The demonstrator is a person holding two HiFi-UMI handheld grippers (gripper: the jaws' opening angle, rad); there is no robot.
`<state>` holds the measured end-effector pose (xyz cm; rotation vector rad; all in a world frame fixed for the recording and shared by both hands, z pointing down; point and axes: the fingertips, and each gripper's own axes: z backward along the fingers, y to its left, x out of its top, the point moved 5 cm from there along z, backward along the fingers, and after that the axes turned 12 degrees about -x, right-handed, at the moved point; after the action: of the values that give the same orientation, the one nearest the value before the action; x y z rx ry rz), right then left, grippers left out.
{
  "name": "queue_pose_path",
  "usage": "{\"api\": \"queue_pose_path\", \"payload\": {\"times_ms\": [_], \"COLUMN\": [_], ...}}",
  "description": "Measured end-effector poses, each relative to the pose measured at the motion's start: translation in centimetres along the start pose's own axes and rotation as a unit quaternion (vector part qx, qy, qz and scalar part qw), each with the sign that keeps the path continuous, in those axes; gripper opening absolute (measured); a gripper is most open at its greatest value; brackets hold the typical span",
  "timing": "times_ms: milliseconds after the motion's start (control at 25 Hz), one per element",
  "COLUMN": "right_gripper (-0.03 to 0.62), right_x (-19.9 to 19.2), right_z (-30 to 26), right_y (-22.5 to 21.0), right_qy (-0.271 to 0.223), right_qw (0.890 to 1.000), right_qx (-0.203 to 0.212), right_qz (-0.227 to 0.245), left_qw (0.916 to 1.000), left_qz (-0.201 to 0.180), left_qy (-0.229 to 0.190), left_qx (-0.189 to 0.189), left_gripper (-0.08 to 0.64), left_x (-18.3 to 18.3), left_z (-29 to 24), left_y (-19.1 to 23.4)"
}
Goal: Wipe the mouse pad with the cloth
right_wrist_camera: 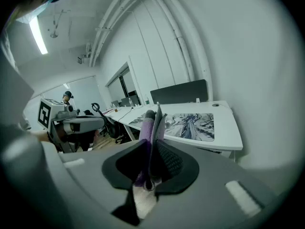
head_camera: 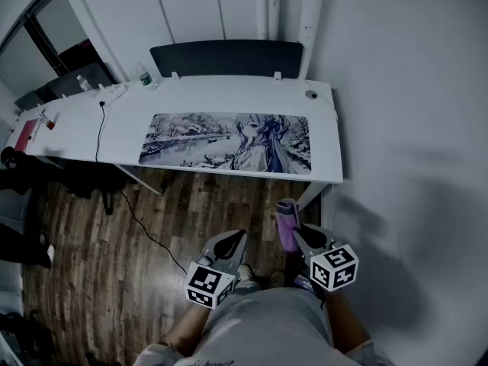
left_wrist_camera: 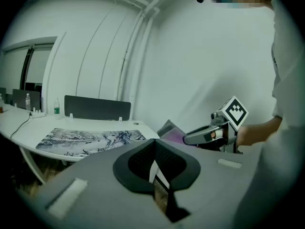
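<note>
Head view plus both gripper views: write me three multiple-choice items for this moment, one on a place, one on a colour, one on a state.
1. Where does the long printed mouse pad lie?
A. on a shelf
B. on the white desk
C. between a gripper's jaws

2. What colour is the folded cloth?
A. yellow
B. green
C. purple

3. How is the right gripper?
A. shut on the cloth
B. wide open and empty
C. pressed down on the mouse pad

Key:
1 B, the pad lies flat on the desktop.
2 C, it shows purple in the head view and the right gripper view.
3 A, its jaws pinch the cloth, away from the desk.
</note>
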<state>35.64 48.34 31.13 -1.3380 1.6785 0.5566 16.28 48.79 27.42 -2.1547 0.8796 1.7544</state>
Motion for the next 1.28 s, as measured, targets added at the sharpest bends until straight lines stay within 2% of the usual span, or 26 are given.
{"api": "queue_pose_path", "payload": {"times_ms": [320,520,1000,1280], "right_gripper": [0.071,0.074,0.074,0.074], "right_x": [0.0,0.5,1.8,2.9], "right_z": [-0.6,-0.8,-3.3,-5.1], "right_y": [0.9,1.0,2.0,0.7], "right_qy": [0.003,0.001,-0.013,-0.009], "right_qw": [1.000,0.999,0.999,0.998], "right_qx": [-0.006,-0.012,-0.040,-0.053], "right_qz": [0.004,-0.031,-0.033,-0.039], "left_qw": [1.0000,0.9999,0.9998,0.9997], "left_qz": [0.001,0.000,0.010,0.010], "left_qy": [-0.001,-0.006,-0.007,-0.015], "left_qx": [-0.002,-0.008,-0.018,-0.019], "left_gripper": [0.018,0.018,0.018,0.018], "left_x": [-0.2,0.2,-1.4,-0.3], "left_z": [0.9,1.6,3.2,2.3], "left_y": [0.9,1.8,5.3,7.7]}}
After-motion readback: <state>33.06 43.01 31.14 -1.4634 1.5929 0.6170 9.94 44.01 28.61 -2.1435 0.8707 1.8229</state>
